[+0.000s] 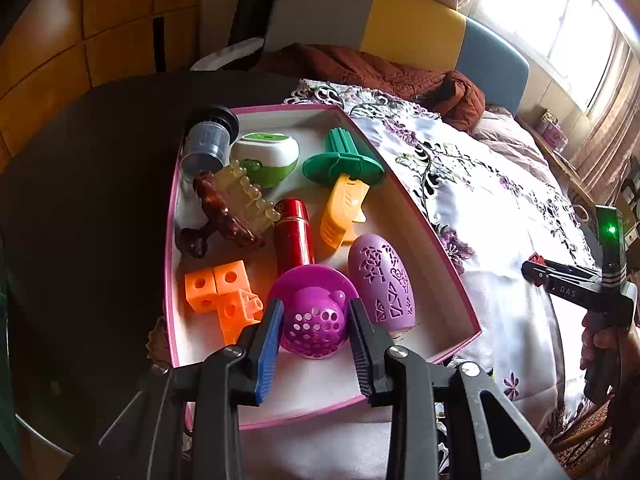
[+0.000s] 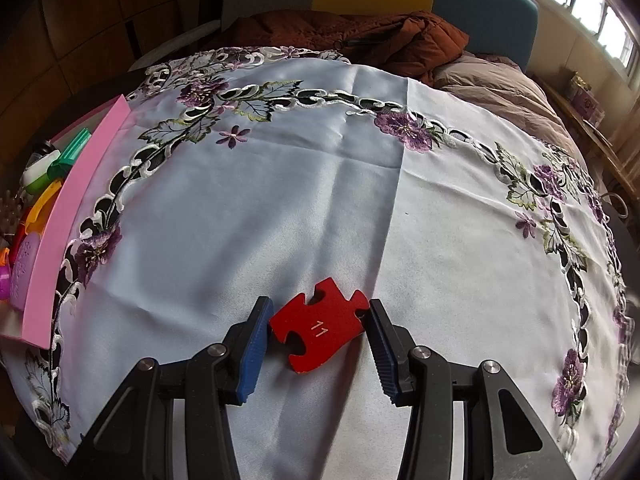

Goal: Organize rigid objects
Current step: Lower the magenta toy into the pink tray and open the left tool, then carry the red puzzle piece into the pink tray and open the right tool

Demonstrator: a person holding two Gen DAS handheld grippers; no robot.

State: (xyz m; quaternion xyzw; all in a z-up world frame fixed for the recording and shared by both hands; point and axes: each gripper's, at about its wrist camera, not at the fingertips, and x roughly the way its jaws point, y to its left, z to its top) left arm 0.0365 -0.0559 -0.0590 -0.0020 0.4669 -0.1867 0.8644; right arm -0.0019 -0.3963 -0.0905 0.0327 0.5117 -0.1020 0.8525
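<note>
- Surface: a white tablecloth [image 2: 280, 200] with purple embroidered flowers covers the table; beyond it lie a brown quilted jacket [image 1: 400, 72] and a grey, yellow and blue headboard [image 1: 408, 24], with a bright window at the right.
- Container: a pink-rimmed box [image 1: 404, 196] sits on the cloth's left side, holding mixed plastic items.
- Left gripper [image 1: 316, 320]: jaws flank a magenta perforated strainer [image 1: 314, 320] inside the box, with narrow gaps at both pads; no grip.
- Right gripper [image 2: 318, 328]: jaws clamp a red puzzle piece [image 2: 320, 330] marked 11, resting on the cloth.
</note>
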